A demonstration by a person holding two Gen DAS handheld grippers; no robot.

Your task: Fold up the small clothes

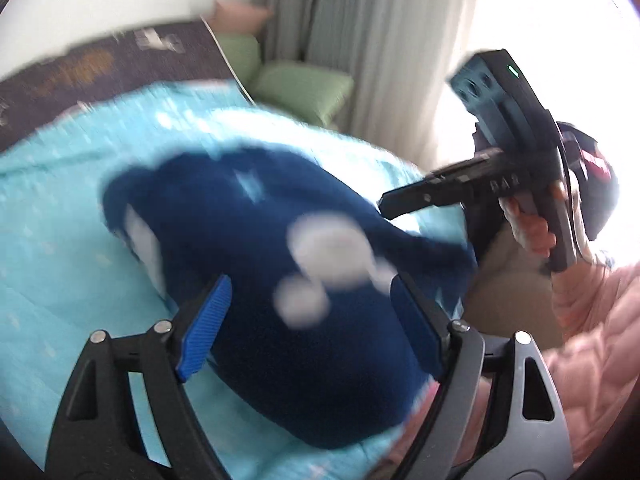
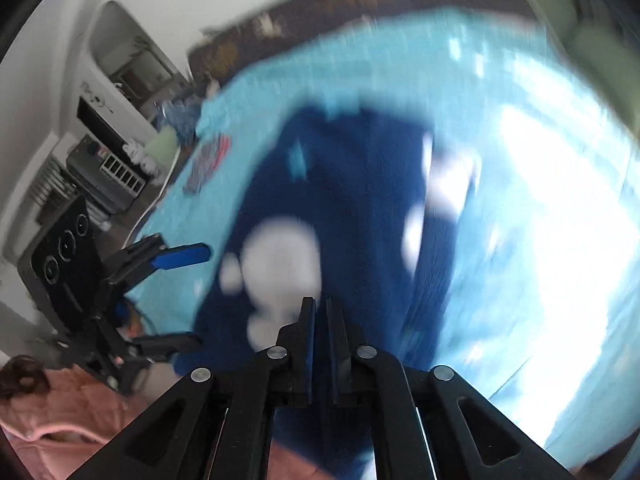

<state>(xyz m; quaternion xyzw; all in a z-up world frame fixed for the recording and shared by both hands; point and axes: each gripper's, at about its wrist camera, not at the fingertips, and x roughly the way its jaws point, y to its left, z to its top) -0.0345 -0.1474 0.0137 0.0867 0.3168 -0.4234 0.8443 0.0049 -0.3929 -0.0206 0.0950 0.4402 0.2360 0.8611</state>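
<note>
A dark blue small garment [image 1: 240, 240] with white prints lies bunched on a light blue bedspread [image 1: 60, 240]. In the left wrist view my left gripper [image 1: 312, 284] stands open above its near part, the blue pads [image 1: 208, 320] wide apart and not pressing on the cloth. To the right a hand holds my right gripper [image 1: 386, 204], its tip over the garment's right edge. In the right wrist view the right gripper [image 2: 322, 300] has its jaws almost together above the garment [image 2: 360, 200], with no cloth seen between them. The left gripper [image 2: 192, 300] shows open at the left. Both views are blurred.
Green cushions [image 1: 304, 88] and a pale curtain [image 1: 380, 40] stand beyond the bed's far edge. A small striped garment [image 2: 208, 160] lies on the bedspread [image 2: 520, 200] at the far left. Shelves [image 2: 108, 160] stand past it. A pink quilted sleeve [image 1: 592, 340] is at the right.
</note>
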